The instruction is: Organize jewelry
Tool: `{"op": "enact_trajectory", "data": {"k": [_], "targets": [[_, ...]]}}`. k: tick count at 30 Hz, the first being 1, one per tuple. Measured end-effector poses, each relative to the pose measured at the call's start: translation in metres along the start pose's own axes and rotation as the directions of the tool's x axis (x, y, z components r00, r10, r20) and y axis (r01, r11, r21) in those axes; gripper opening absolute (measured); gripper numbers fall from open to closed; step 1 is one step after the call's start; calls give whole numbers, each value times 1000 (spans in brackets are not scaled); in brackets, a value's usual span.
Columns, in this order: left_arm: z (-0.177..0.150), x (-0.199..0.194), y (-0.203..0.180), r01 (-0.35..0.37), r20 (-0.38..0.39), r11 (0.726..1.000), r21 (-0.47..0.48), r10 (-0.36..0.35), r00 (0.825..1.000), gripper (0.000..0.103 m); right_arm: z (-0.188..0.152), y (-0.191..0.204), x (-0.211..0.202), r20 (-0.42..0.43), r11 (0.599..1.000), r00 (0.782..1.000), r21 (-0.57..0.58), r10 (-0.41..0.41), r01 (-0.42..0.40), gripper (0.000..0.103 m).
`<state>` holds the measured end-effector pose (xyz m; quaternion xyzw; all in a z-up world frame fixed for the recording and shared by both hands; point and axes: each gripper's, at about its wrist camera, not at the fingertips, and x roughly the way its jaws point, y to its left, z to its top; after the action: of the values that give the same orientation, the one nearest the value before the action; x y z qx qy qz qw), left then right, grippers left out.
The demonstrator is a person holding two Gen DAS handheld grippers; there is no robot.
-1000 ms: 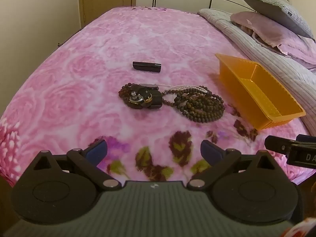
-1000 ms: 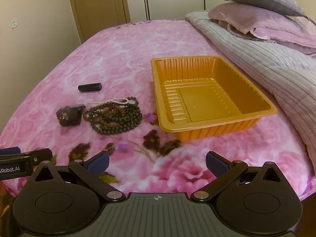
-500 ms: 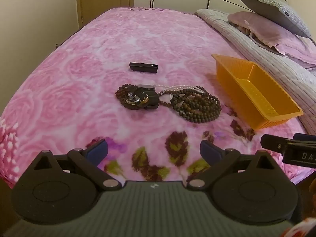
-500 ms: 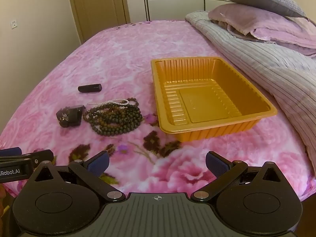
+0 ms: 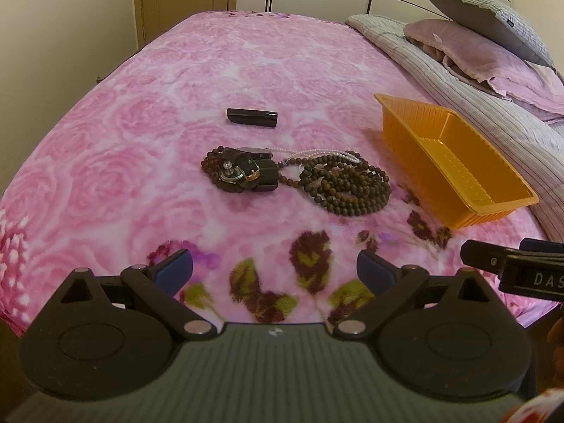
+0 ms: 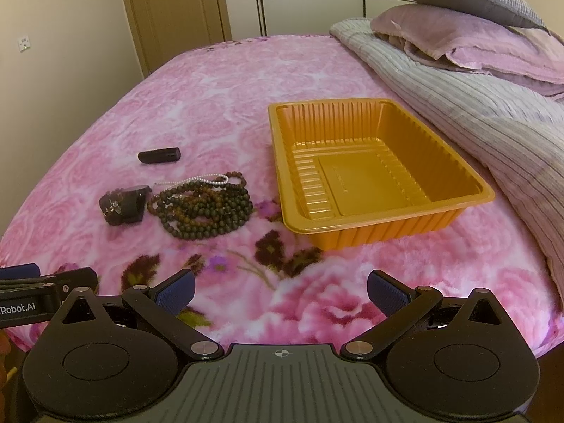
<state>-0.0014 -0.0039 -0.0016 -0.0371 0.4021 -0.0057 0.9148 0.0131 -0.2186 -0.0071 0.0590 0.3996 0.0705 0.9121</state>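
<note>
On the pink floral bedspread lie a pile of dark brown bead necklaces (image 5: 347,190) (image 6: 204,211), a thin white pearl strand (image 5: 317,153) (image 6: 197,180), a black watch (image 5: 246,172) (image 6: 123,204) on a small bead bracelet, and a black tube (image 5: 252,116) (image 6: 159,155). An empty orange plastic tray (image 5: 458,162) (image 6: 373,172) stands to the right of the jewelry. My left gripper (image 5: 275,271) is open and empty over the near bed edge, short of the jewelry. My right gripper (image 6: 280,290) is open and empty, near the tray's front.
Striped grey quilt (image 6: 476,105) and stacked pillows (image 6: 458,24) lie along the right side. A wall and wooden door (image 6: 176,14) are at the far left. Each gripper's side shows in the other's view: the right one (image 5: 521,271), the left one (image 6: 35,292).
Both views shifted slightly; the jewelry sits a little lower and farther from the left gripper. Nothing was touched or moved on the bed.
</note>
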Motion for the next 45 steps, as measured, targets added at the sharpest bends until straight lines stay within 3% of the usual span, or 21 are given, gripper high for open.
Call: {"op": "enact_trajectory", "data": {"k": [45], "targets": [[-4, 3, -1, 8, -10, 1000, -6, -8, 1000, 99, -2, -4, 3, -1, 1000, 1000, 4, 1, -1, 103]]}}
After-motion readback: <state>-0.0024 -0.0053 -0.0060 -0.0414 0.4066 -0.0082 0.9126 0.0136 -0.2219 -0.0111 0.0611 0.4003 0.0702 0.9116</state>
